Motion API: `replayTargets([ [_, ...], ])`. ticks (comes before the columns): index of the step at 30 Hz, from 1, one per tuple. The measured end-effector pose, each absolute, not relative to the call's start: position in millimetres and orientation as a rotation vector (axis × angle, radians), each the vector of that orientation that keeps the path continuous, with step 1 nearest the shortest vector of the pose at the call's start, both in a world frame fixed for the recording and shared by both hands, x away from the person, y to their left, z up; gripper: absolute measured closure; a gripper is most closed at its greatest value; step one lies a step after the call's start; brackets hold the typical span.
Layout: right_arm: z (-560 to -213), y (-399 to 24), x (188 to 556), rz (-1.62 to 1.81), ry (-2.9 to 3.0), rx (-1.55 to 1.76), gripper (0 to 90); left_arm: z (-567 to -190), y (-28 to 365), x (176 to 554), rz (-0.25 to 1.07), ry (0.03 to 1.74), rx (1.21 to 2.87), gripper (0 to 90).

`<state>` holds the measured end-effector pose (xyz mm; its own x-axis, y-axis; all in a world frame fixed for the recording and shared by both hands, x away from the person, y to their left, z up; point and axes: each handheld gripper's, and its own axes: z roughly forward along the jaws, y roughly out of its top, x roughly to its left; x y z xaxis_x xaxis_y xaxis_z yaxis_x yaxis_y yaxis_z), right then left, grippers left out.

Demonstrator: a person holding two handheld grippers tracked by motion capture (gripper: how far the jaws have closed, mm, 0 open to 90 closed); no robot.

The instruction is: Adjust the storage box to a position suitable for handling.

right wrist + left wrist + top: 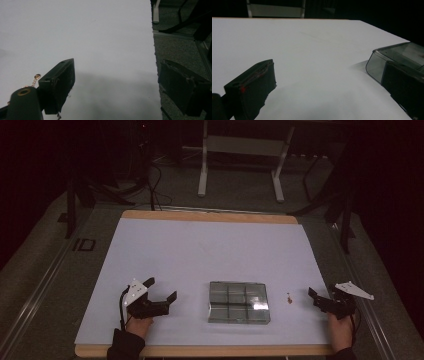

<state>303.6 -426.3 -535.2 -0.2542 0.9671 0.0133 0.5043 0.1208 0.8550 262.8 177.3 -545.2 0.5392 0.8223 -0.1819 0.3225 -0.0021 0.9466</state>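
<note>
A clear plastic box with several compartments lies on the white sheet, near the front middle. To its right rests a small gold chain piece, which in the right gripper view lies beside the left jaw. My left gripper rests at the front left, open and empty, a short way left of the box. In the left gripper view the box's corner shows behind the right jaw, with the left gripper over bare sheet. My right gripper stands open and empty at the sheet's right edge.
The table's wooden rim borders the sheet at the back and front. Grey carpet lies past the right edge. A white desk frame and dark stands stand behind the table.
</note>
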Motion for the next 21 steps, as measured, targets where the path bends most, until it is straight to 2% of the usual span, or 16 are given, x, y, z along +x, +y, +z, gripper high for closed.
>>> replayTargets([
  [5, -535.0, -428.5, 303.8, 1.066, 1.829, 1.437, 17.0, -545.3, 178.9, 263.3, 0.501, 1.002, 1.572, 0.6],
  [14, -534.5, -428.9, 308.1, 1.088, 1.892, 1.438, 16.9, -544.3, 178.6, 268.9, 0.432, 0.993, 1.630, 0.6],
  [21, -527.6, -427.7, 311.6, 1.167, 2.004, 1.342, 16.9, -541.6, 179.0, 277.9, 0.307, 0.968, 1.711, 0.7],
])
